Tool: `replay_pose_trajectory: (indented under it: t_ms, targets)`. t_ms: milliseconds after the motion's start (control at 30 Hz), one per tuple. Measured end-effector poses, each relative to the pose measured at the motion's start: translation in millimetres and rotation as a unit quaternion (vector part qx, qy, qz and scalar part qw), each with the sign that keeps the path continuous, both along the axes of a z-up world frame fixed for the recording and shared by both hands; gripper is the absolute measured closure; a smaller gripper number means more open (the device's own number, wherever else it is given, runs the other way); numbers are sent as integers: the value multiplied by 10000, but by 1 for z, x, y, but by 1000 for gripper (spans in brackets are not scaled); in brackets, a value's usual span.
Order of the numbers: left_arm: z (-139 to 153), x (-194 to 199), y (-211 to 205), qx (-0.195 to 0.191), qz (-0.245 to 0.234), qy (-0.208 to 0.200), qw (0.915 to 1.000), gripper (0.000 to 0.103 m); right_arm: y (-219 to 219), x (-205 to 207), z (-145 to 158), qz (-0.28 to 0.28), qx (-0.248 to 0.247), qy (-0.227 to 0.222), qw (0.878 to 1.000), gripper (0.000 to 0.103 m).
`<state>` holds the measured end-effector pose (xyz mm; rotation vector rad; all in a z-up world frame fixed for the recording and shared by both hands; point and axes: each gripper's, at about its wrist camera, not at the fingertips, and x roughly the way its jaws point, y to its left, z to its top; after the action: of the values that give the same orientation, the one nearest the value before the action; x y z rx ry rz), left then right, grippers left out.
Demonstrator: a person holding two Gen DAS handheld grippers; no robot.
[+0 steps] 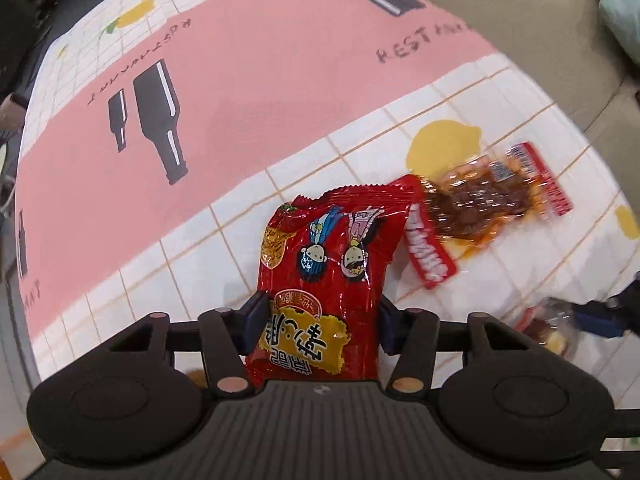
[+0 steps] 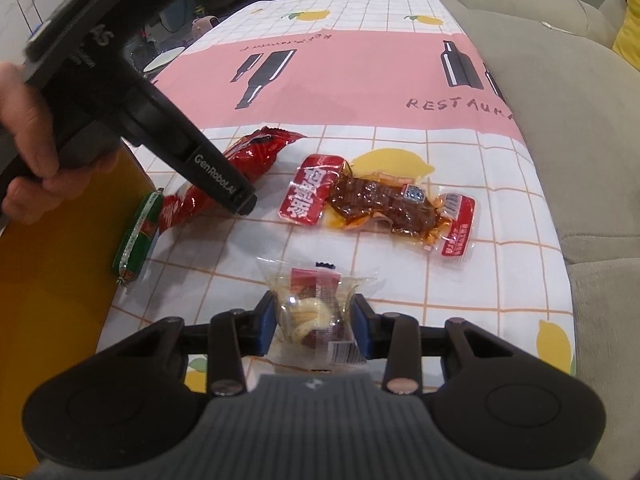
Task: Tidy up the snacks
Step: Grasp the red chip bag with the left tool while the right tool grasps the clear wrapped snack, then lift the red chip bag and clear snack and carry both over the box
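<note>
A red snack bag (image 1: 328, 248) with cartoon figures lies on the tablecloth, and my left gripper (image 1: 320, 320) is shut on its near end, a pad against each side. In the right wrist view the same red snack bag (image 2: 256, 152) lies under the left tool's black housing (image 2: 168, 120). My right gripper (image 2: 316, 320) is shut on a clear packet (image 2: 316, 300) holding a pale round pastry. A brown meat snack (image 2: 384, 200) in a clear wrapper with red ends lies beyond it. A green sausage stick (image 2: 138, 236) lies at the table's left edge.
The tablecloth (image 2: 360, 80) is pink with bottle prints and white with lemons. A beige sofa (image 2: 560, 120) runs along the right side. A yellow surface (image 2: 48, 280) lies left of the table. A person's hand (image 2: 28, 140) grips the left tool.
</note>
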<state>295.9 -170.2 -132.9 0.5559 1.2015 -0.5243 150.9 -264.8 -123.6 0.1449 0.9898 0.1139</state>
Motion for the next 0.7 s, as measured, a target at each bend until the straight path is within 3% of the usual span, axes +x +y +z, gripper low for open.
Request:
replay_pose_trajectory:
  t_ms: [100,167,500,533,700]
  targets:
    - [7,-16,5,-347,226,73,9991,43,-2,-3,0,-21,-30,22,10000,67]
    - [11,-27,8,-452,378,7,9983,54,-3,-6,0,-39,-50,39,10000,67]
    - [33,-86,32,-1040,1106,-269,9880,64,-4,-29,3,13,-126,202,9997,70]
    - [36,-91,34,-1115,1149,-292,9867,68,-3,-31,3,13,-118,221,9997,70]
    - [51,-119,43,-1429,1323,-452,9798,68,-1,-41,6,0,10,266,9996,70]
